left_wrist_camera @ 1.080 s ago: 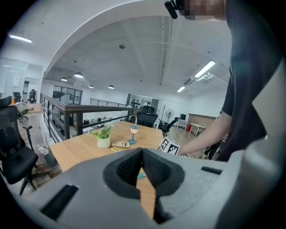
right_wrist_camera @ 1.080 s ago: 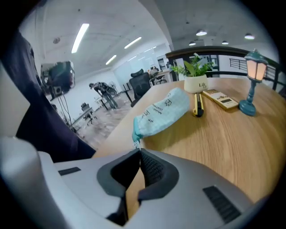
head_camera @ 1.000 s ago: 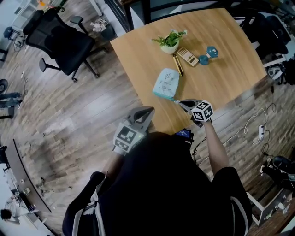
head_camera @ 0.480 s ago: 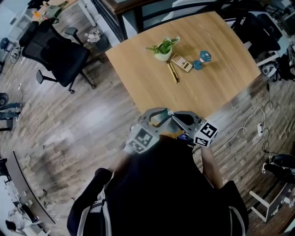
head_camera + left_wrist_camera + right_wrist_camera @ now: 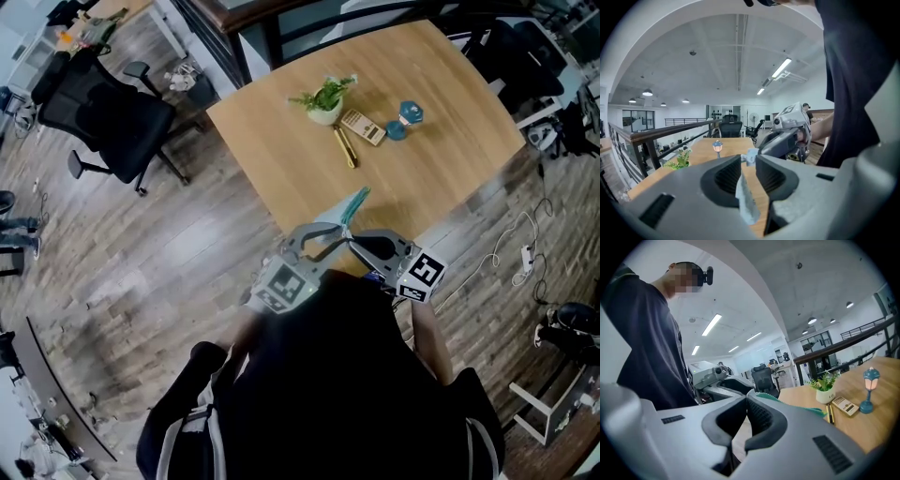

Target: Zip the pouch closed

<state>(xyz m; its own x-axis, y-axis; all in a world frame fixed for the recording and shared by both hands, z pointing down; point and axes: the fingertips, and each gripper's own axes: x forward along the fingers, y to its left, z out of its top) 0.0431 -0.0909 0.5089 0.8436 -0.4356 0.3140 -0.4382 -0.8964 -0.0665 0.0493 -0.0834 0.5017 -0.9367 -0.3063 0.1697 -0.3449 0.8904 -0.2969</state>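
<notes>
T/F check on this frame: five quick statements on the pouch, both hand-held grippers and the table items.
1. The pouch lies flat on the table. False: it is held up off the table, over its near edge.
2. The right hand-held gripper is empty. False: its jaws are shut on the pouch's teal edge.
3. The pouch passes between the left hand-held gripper's jaws. True; those jaws are closing.
4. A potted plant stands on the table. True.
5. In the head view, the blue lamp stands left of the plant. False: it stands right of it.
</notes>
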